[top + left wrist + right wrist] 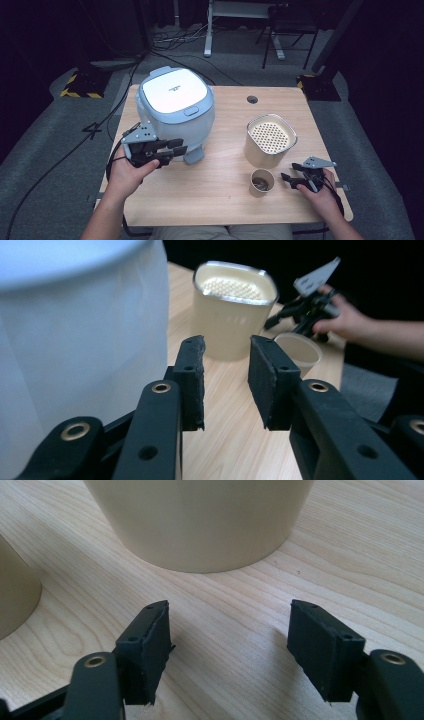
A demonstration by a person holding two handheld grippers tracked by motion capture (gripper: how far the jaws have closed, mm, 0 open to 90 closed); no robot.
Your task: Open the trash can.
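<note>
Currently the left gripper (pixel 176 148) sits against the front of the pale blue-grey rice cooker with a white lid (pixel 175 107), on the side nearest the person. Its jaws stand a narrow gap apart with nothing between them: open, gripping nothing. In the left gripper view the cooker's wall runs just beside the left jaw; contact with it can't be told.

Landmark is the cooker, which stands at the far left of the light wooden surface (pixel 210 195). Well to its right is the cream inner pot with a metal rim and a perforated insert (pixel 270 140). Just in front of that pot, on the person's side, stands the small beige cup (pixel 262 182), something dark in the bottom, contents unclear.

The right gripper (pixel 286 178) is farthest from the cooker, low on the surface just right of the cup and pointing at it. In the right gripper view its jaws are spread with only bare wood between them: open, holding nothing. The cup's wall shows at that view's left edge, the pot's base straight ahead, both apart from the pads.

A round cable hole (pixel 252 99) lies at the surface's far edge, right of the cooker.
</note>
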